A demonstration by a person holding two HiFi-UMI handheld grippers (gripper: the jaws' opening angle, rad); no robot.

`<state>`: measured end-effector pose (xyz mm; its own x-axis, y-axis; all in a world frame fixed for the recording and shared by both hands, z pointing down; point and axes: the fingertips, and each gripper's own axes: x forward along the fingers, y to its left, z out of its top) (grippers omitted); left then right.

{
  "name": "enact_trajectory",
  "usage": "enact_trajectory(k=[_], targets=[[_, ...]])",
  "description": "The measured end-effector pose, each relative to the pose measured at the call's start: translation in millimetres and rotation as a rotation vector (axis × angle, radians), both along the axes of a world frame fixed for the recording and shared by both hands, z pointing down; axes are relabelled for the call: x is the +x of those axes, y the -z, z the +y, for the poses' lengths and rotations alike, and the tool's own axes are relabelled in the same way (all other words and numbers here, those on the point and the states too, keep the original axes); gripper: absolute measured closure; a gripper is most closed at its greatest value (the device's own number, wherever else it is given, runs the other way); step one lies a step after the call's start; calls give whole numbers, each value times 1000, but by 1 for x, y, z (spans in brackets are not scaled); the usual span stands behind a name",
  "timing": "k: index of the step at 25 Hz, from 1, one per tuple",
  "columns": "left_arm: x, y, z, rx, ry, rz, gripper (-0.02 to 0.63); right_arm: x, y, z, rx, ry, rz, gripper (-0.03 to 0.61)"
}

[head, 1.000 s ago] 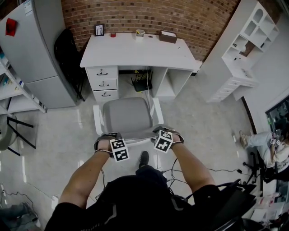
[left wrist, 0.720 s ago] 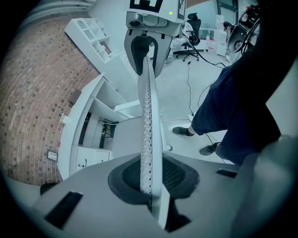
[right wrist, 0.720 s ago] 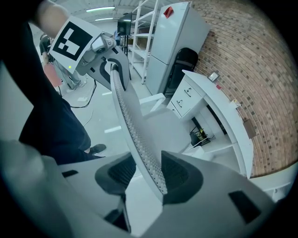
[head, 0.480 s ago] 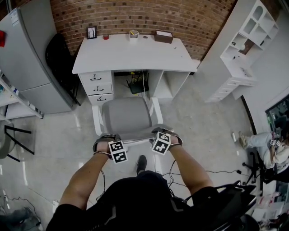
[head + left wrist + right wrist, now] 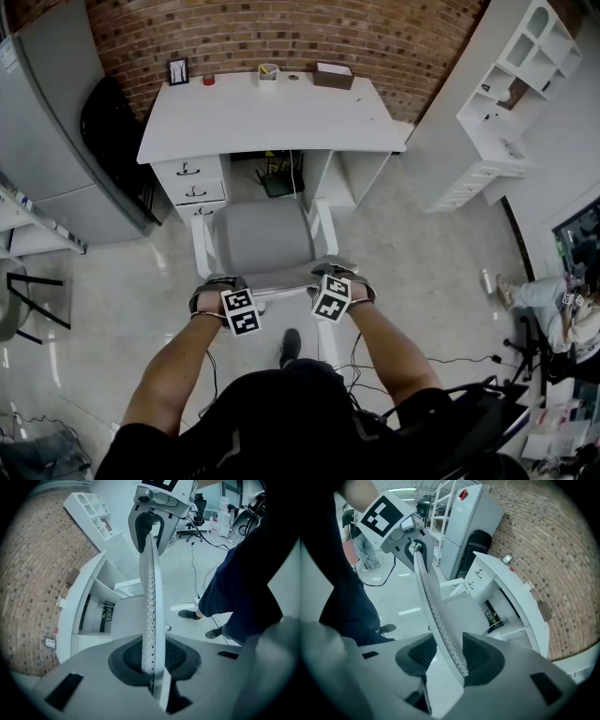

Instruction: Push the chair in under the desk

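Grey-seated, the chair (image 5: 262, 239) has rolled nearer the white counter (image 5: 272, 117) over the last second. Its seat front now sits just short of the knee space, ahead of both sets of fingers, so the push looks well under way but the seat is not yet under.

On the left gripper (image 5: 152, 656) the fingers (image 5: 133, 656) are clamped on the top edge of the backrest (image 5: 149, 597). On the right gripper (image 5: 450, 658) the fingers (image 5: 483, 660) straddle the same edge, standing wide with a gap on one side, so they seem to be pushing rather than pinching.

Far beyond the fingers, the three drawers (image 5: 192, 192) are shut, so their contents are unseen. A brown box (image 5: 333, 75) stands at the counter's back, and I cannot make out anything inside it. A small cup (image 5: 268, 70) near it seems to hold something yellow.
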<state>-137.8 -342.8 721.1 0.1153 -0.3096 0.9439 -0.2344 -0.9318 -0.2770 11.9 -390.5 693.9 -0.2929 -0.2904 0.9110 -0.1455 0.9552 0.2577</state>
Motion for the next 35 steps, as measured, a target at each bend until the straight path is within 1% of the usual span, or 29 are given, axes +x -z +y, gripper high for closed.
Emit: enact_trajectory(k=[5,8,12,17,23,27,30,33,35], targets=[[10,-1,-27,-1,-2,-11,558,11,0,-26,9,-8,-4,400],[13,-3,-39,-23,1,-25,558,16,0,-35,4,3,-5,402],[6,-5,-51,-36,5,-64,558,11,1,-41,17,38,-11,414],[0,-7,-57,-65,25,-105,557,7,3,-43,27,54,-16,419],[-2,-9,-68,-72,48,-115,557,6,2,-57,86,92,-30,420],[9,-10,-84,-41,51,-116,557,18,1,-74,84,84,-19,420],[14,-10,-95,-54,58,-131,557,24,2,-85,69,87,-18,423],[20,-11,-102,-54,73,-135,558,29,1,-96,126,100,-33,420],[25,-10,-110,-41,78,-131,560,34,1,-106,145,97,-36,414]])
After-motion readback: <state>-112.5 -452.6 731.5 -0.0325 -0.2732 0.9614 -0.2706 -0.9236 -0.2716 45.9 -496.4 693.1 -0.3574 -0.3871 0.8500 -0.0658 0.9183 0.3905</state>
